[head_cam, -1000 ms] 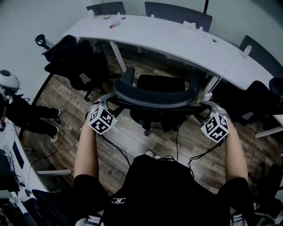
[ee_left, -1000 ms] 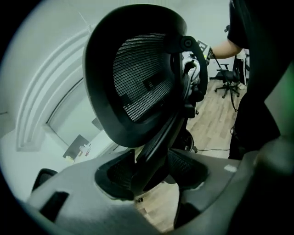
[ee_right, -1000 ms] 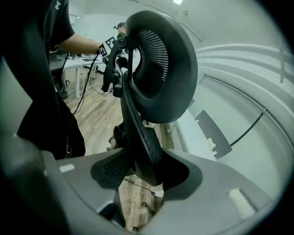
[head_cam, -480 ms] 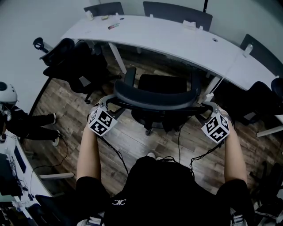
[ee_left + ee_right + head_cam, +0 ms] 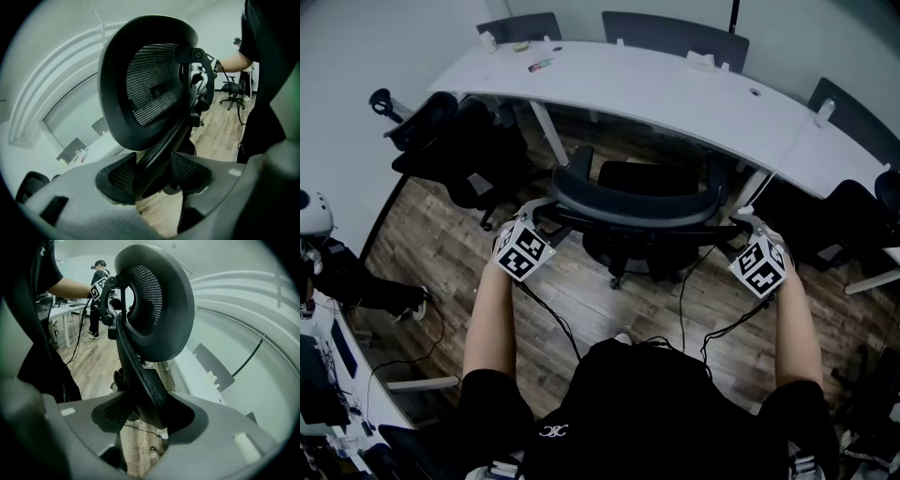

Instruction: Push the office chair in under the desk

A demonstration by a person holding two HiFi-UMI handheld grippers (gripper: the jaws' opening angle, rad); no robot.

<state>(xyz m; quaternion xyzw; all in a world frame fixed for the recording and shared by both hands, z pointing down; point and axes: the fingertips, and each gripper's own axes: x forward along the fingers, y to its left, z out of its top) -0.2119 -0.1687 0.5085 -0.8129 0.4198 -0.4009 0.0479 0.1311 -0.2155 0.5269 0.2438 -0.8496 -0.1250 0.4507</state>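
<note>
The black office chair (image 5: 633, 202) stands on the wood floor facing the curved white desk (image 5: 675, 89), its seat partly under the desk edge. My left gripper (image 5: 546, 214) holds the left end of the backrest frame, my right gripper (image 5: 739, 223) the right end. In the left gripper view the mesh backrest (image 5: 140, 79) rises ahead and its black strut sits between the pads of the left gripper (image 5: 152, 176). In the right gripper view the frame of the backrest (image 5: 159, 310) lies between the pads of the right gripper (image 5: 145, 416), whose jaws are opening slightly while still touching it.
Another black chair (image 5: 455, 141) stands at the desk's left end and one (image 5: 848, 211) at the right. Grey chairs (image 5: 675, 28) line the far side. A person (image 5: 356, 281) sits at the left edge. Cables (image 5: 553, 319) trail on the floor. Small items (image 5: 539, 66) lie on the desk.
The chair has rolled forward toward the desk, and both grippers have gone forward with it. The person at the left has shifted.
</note>
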